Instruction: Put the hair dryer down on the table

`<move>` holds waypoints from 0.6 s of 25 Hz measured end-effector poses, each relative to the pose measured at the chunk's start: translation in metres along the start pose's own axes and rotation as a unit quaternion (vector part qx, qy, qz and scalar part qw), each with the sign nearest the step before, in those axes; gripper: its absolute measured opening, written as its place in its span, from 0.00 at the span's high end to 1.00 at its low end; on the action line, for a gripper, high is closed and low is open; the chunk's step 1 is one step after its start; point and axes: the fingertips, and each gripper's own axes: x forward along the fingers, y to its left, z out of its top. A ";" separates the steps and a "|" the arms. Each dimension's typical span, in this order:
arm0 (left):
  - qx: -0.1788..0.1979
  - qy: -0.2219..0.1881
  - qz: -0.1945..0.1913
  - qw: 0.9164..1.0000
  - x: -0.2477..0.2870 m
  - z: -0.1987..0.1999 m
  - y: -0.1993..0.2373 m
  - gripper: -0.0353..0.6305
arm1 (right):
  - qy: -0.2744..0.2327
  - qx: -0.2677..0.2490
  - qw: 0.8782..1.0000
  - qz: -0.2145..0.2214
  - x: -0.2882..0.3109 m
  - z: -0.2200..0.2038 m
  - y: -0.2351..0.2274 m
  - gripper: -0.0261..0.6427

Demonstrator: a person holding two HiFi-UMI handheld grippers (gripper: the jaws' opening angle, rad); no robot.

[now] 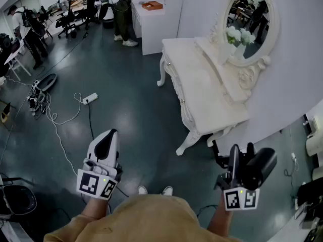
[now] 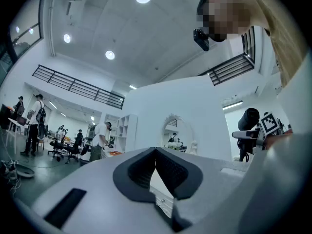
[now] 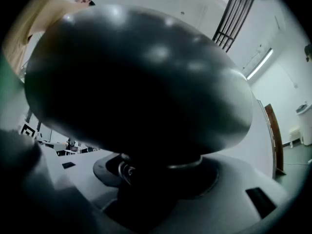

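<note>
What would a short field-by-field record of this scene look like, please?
Right tool: shut on the black hair dryer, held over the floor
Left tool: jaws together, nothing between them
Table: white dressing table ahead of both tools, oval mirror at its back
Task state: hair dryer not yet on the table

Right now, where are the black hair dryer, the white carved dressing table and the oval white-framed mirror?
black hair dryer [image 1: 261,164]: head view, rounded body.
white carved dressing table [image 1: 199,87]: head view, bare top.
oval white-framed mirror [image 1: 251,15]: head view, glass.
</note>
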 end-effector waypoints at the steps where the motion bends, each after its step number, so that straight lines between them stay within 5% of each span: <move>1: 0.000 0.000 0.001 1.000 -0.001 0.000 0.000 0.94 | 0.000 -0.001 1.000 0.000 -0.001 -0.001 0.000 0.58; 15: -0.008 0.011 0.009 1.000 -0.005 -0.011 0.007 0.94 | 0.001 0.012 0.999 0.030 0.010 -0.007 0.017 0.58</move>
